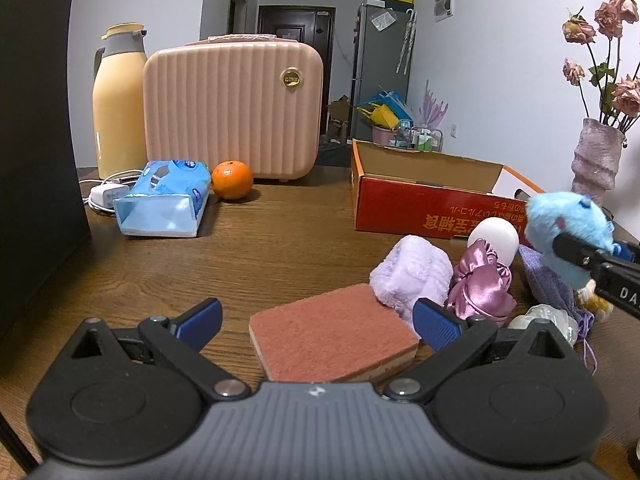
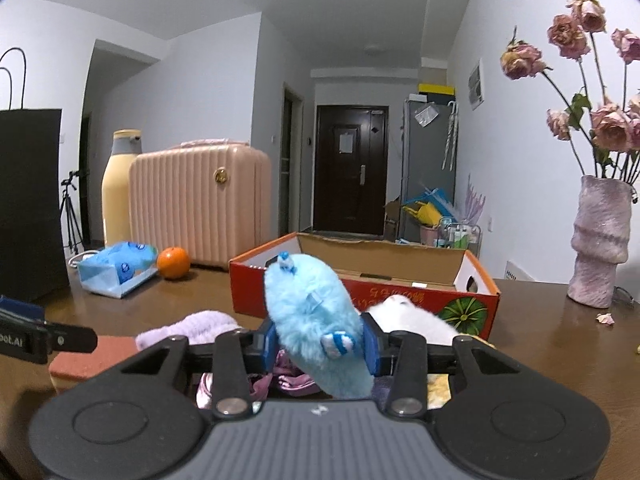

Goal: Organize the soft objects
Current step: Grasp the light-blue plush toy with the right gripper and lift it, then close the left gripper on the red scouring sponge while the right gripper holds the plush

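Blue plush toy (image 2: 316, 320) is clamped mid-body between my right gripper (image 2: 320, 346) jaws, held just above the pile and in front of the red cardboard box (image 2: 472, 312). It squashes easily and looks light, so I judge a hold across the thick middle safest; the fur could slip. My left gripper (image 1: 320, 320) jaws stand wide open and empty over the surface (image 1: 260, 240), straddling the pink sponge (image 1: 332, 332) without pressing on it.

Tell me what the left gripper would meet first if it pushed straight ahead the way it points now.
Most likely the sponge, which lies on the table between the open left gripper fingers. Past it sit the lilac fluffy cloth and the red cardboard box.
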### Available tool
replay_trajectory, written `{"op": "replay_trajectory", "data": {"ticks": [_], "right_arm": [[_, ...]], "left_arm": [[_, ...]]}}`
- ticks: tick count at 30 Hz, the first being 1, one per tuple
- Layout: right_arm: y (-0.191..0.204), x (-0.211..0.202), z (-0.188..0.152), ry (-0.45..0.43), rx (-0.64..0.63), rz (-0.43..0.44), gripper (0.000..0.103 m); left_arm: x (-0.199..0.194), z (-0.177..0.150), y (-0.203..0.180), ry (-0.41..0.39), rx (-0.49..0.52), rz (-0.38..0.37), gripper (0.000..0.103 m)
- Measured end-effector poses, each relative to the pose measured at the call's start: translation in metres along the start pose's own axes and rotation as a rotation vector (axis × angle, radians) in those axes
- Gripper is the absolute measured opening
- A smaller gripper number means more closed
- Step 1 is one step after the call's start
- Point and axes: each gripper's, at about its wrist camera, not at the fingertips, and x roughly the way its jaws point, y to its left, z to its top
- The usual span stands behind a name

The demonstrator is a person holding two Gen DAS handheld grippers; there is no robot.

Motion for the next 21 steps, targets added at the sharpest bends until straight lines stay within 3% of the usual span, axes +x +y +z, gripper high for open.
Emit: {"op": "replay_trajectory", "data": {"ticks": [21], "right_arm": [[-0.046,-0.035,0.01,-0.106,0.114,-0.133,0.04]], "left_arm": [[0.013,-0.006,-0.007,0.051,0.029,0.007,0.103]]}}
